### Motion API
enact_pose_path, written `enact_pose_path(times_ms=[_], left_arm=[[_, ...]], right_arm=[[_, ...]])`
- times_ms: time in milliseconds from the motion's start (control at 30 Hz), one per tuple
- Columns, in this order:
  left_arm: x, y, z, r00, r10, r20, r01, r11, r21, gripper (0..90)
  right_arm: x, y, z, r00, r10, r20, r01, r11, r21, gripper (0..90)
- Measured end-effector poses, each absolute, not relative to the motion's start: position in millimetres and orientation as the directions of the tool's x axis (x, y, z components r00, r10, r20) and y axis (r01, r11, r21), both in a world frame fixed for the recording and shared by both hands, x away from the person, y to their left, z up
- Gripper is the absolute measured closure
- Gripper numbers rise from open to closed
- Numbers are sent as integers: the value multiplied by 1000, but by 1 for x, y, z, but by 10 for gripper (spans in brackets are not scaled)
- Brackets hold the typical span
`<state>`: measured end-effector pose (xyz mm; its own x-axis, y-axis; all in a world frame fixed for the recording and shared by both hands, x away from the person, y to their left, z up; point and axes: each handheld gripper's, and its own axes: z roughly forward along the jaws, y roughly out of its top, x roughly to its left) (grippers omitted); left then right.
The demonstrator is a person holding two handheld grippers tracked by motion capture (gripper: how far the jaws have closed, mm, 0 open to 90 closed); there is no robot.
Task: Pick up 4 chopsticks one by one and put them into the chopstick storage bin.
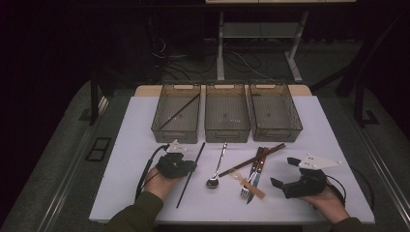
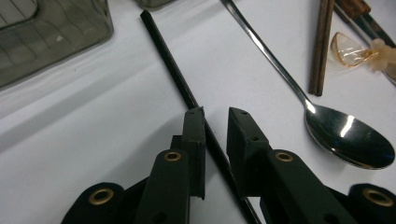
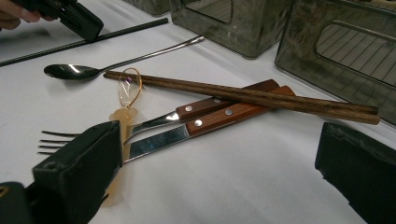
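Two tongs were at work near the front edge of the table (image 1: pixel 121 145). The left tongs (image 2: pixel 215 114) had a single black chopstick (image 2: pixel 177 79) between narrowed jaws: one pad lay against it, while a sliver of table showed between it and the other, so the grip looked not quite made. That chopstick lay flat, running from near the person toward the left bin (image 1: pixel 176 113), which already held another black chopstick (image 1: pixel 180 112). The right tongs (image 1: pixel 286 173) rested wide open and empty at the right. Between them lay a steel spoon (image 1: pixel 216 169), a fork (image 1: pixel 247 186), a knife (image 1: pixel 256 176), a small clear plastic spoon (image 1: pixel 241 180) and brown wooden chopsticks (image 1: pixel 254 158) across the handles. Judging by this, the step was picking up the black chopstick; next the pads would need to pinch fully before a level lift toward the far left bin.
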<state>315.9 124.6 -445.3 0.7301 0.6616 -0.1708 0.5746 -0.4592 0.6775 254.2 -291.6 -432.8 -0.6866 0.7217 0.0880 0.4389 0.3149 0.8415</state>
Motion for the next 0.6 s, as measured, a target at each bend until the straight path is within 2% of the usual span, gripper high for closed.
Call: enact_pose_path(times_ms=[600], left_arm=[[315,122,-443,750,651,-114,542,-507,670,825]], right_arm=[[254,-292,-433,-687,721,88,439,316,841,10]])
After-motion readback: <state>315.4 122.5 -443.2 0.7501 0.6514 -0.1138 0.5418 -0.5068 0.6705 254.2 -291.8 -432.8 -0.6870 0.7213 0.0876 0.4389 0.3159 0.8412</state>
